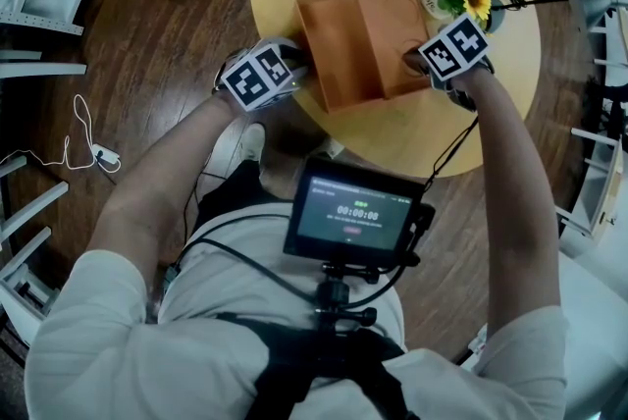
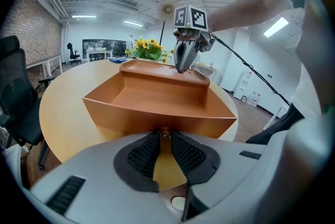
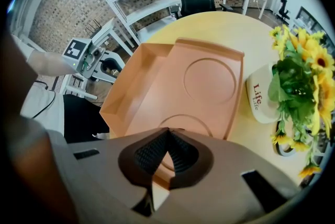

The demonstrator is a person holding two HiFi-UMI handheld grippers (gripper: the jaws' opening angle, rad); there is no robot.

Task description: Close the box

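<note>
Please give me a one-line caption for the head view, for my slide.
Open orange box on a round table, left gripper at its left side, right gripper on its lid.

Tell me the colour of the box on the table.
Orange-brown box, clearest in right gripper view.
</note>
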